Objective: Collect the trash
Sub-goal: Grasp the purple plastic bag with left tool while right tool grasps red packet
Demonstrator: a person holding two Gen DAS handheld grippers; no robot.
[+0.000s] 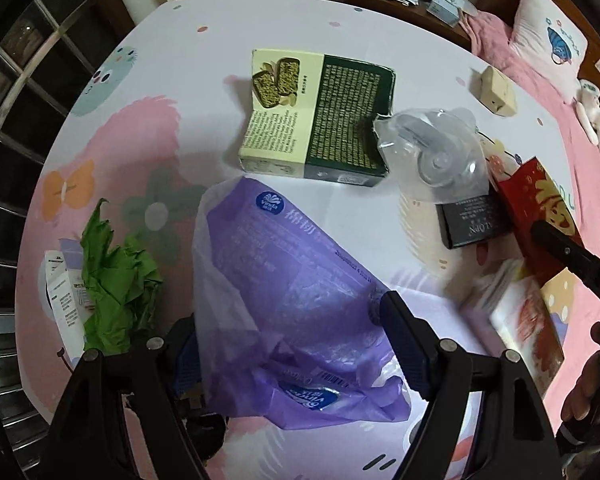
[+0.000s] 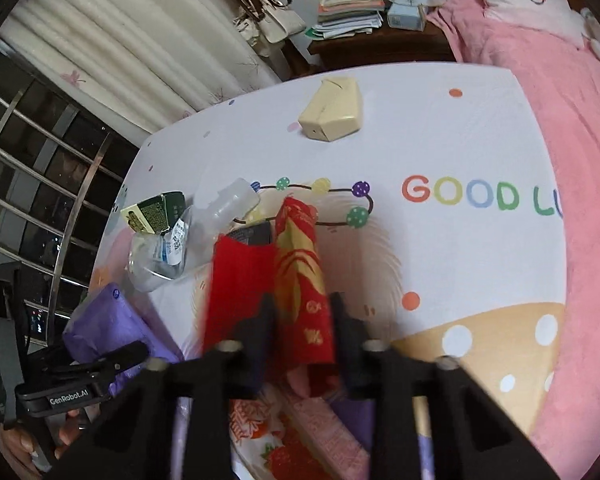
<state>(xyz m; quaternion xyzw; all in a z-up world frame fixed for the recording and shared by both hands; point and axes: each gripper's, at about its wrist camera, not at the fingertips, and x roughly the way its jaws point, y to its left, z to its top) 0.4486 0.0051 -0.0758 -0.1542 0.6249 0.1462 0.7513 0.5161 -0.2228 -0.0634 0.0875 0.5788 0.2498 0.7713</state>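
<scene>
- Left gripper [image 1: 288, 340] – jaws wide, straddling a crumpled purple tissue-pack wrapper [image 1: 284, 280]; grip unclear.
- Right gripper [image 2: 302, 320] – clamped on a folded red-and-gold paper packet [image 2: 300, 264].

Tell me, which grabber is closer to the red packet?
Right. The right gripper is shut on the red packet, with a finger on each side. The left gripper stands apart from it, straddling the purple bag.
</scene>
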